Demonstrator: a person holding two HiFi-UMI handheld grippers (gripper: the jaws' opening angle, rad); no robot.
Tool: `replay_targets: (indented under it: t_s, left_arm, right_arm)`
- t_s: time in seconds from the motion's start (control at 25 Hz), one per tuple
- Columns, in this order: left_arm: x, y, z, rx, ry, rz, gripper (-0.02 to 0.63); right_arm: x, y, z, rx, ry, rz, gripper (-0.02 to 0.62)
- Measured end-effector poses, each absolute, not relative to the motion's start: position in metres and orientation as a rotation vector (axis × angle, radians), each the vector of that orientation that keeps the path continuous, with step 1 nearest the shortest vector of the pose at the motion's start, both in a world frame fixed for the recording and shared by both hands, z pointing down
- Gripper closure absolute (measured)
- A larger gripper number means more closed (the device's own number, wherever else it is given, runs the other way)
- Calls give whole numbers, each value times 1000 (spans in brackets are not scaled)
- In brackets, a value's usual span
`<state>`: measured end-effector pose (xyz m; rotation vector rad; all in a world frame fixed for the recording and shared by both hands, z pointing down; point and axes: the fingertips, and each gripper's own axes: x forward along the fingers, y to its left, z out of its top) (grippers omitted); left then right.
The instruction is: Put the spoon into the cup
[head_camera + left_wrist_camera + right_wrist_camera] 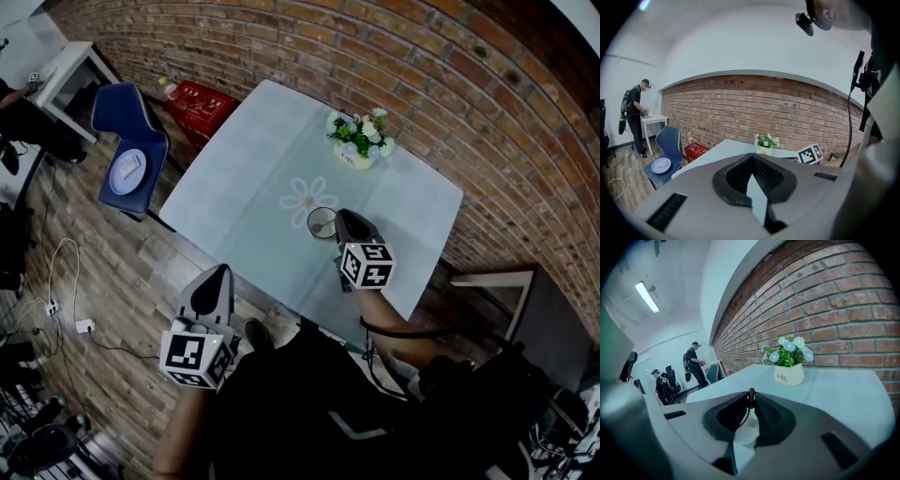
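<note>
A dark-rimmed cup [322, 222] stands on the pale blue table [244, 178], just below a printed flower. The spoon [322, 228] reaches into the cup, with its bowl showing inside. My right gripper [339, 219] is at the cup's right rim. In the right gripper view its jaws are shut on the spoon's thin handle [750, 394], whose knobbed end pokes up between the pads; the cup is hidden under the gripper there. My left gripper [214, 279] hangs off the table's near-left edge, above the floor. It [753, 158] is shut and holds nothing.
A white pot of flowers [357, 142] stands on the table's far side by the brick wall. A blue chair [131, 155] with a plate on it and a red box [199, 105] stand left of the table. People stand far off [696, 363].
</note>
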<state>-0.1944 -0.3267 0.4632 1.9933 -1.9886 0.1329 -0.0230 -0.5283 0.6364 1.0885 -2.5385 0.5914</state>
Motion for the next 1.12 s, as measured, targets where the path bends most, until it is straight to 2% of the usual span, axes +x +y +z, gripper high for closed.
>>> replay_targets:
  t_s: [0.12, 0.2, 0.32, 0.48, 0.88, 1.12]
  left_arm:
    - [-194, -327, 466, 1986, -1973, 124, 598]
    - [-194, -327, 465, 2000, -1967, 124, 598]
    - [-195, -326, 463, 2024, -1959, 127, 598]
    - [-194, -329, 464, 2044, -1930, 116, 598]
    - [-172, -347, 451, 2197, -1778, 53, 598]
    - [-162, -355, 444, 2260, -1720, 16, 598]
  right_arm:
    - [-21, -531, 639, 1089, -2519, 588, 528]
    - [-19, -533, 639, 1103, -2505, 577, 488]
    - [-17, -533, 630, 1130, -2509, 567, 462]
    - [-14, -530, 614, 1140, -2528, 514, 449]
    - [9, -515, 550, 1278, -2548, 377, 454]
    - [25, -498, 496, 1349, -2611, 343, 520]
